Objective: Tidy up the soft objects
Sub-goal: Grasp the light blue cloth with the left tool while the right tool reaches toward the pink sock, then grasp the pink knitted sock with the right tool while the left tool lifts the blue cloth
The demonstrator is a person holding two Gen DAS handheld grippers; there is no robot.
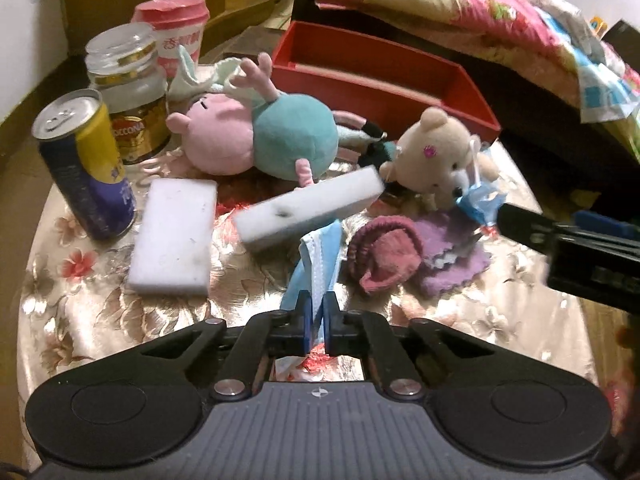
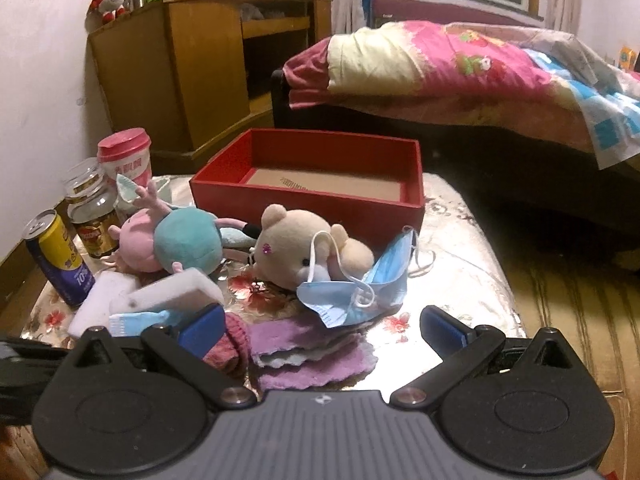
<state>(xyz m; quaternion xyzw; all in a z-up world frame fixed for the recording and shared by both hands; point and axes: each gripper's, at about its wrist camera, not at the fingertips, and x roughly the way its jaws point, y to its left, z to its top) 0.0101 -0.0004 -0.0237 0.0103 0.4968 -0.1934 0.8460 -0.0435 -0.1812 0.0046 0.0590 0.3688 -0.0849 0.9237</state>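
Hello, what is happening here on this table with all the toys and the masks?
A person is sorting soft things with two hand-held tools. The left tool is shut on a blue face mask lying beside a white sponge. The right tool hangs open above the purple cloths, holding nothing. The red box behind is empty so far; the bear plush, pig plush and a second mask lie on the table.

Left gripper (image 1: pixel 316 316) pitched steeply downward, jaws closed to a narrow slit, blue pads pinching a blue face mask (image 1: pixel 316 264). Right gripper (image 2: pixel 322 326) angled down less steeply, jaws spread wide, nothing between the pads.
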